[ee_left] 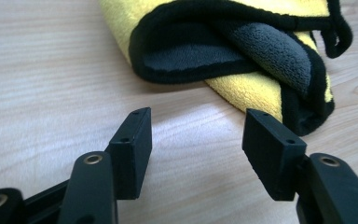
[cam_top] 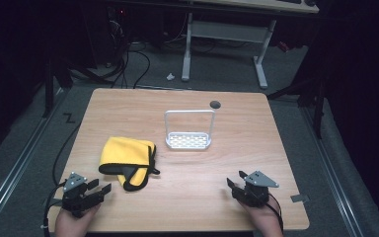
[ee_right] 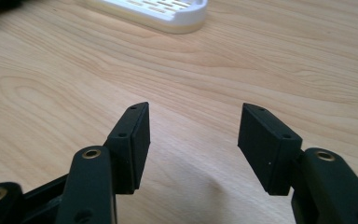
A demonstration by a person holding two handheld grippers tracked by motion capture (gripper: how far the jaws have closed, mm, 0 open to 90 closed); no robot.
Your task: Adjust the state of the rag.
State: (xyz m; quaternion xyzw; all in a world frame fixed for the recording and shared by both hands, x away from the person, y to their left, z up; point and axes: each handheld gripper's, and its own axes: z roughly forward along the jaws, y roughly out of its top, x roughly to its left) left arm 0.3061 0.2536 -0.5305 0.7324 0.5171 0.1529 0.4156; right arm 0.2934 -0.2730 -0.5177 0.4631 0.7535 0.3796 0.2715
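Observation:
A folded yellow cloth [cam_top: 125, 157] with black trim and a grey inner side lies on the wooden table [cam_top: 187, 197], left of centre. A white rack [cam_top: 189, 131] with a slotted base and a tall wire handle stands near the middle. My left gripper [cam_top: 102, 187] rests at the front left corner, open and empty, pointing at the cloth [ee_left: 242, 51] a short way ahead of its jaws. My right gripper [cam_top: 234, 183] rests at the front right, open and empty, with the rack's base [ee_right: 154, 11] farther ahead.
A small dark round hole [cam_top: 215, 104] sits near the table's far edge. Beyond the table stand a white desk frame [cam_top: 222, 44] and loose cables on the grey floor. Bare wood lies between the two grippers.

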